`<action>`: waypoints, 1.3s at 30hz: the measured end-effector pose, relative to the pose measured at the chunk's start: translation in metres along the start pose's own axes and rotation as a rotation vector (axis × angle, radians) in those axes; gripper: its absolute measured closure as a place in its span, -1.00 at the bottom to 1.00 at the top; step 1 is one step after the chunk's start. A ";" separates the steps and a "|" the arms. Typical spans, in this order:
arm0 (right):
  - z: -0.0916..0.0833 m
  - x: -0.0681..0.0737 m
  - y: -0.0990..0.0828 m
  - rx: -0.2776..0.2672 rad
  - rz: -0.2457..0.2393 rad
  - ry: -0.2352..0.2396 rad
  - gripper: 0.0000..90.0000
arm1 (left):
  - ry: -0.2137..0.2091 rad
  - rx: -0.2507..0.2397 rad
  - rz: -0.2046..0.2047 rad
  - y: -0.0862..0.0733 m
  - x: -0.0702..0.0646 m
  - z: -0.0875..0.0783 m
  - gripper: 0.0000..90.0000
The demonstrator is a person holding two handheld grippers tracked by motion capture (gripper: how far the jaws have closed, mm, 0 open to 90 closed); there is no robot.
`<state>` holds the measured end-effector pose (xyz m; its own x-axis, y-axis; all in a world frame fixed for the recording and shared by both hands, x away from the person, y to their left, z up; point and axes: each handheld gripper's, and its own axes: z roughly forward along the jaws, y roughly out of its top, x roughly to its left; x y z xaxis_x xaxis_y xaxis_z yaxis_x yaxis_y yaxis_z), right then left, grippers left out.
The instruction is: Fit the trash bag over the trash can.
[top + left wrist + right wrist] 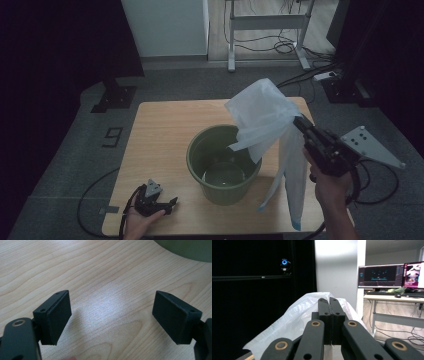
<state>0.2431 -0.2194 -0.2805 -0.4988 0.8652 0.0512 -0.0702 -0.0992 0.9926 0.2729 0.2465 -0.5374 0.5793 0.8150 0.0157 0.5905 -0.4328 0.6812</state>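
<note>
A green bucket (223,165) stands near the middle of the wooden table (160,130), empty inside. Above its right rim hangs a white plastic bag (265,122), part of it drooping down past the table's front edge. My right gripper (298,121) is shut on the white plastic bag, held up in the air to the right of the bucket; in the right gripper view the bag (294,322) bulges around the closed jaws of that gripper (329,300). My left gripper (171,204) rests low at the table's front left, open, with bare wood between its pads (56,315).
The bucket's green wall (185,250) shows at the top right of the left gripper view. Beyond the table stand a white cabinet (165,27) and a desk frame (267,22) with cables on the floor. Monitors (390,276) on a desk appear in the right gripper view.
</note>
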 end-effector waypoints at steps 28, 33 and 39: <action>0.032 0.058 -0.093 0.204 -0.102 0.102 0.98 | -0.001 -0.010 -0.011 0.000 0.001 -0.002 -0.66; 0.037 0.067 -0.112 0.253 -0.100 0.129 0.98 | 0.000 -0.010 -0.012 0.000 0.002 -0.002 -0.66; 0.033 0.070 -0.124 0.275 -0.075 0.158 0.88 | -0.003 -0.005 -0.008 0.000 0.001 -0.001 -0.66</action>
<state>0.2453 -0.1302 -0.3965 -0.6303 0.7761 -0.0193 0.1133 0.1166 0.9867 0.2730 0.2479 -0.5368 0.5762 0.8173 0.0082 0.5925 -0.4246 0.6846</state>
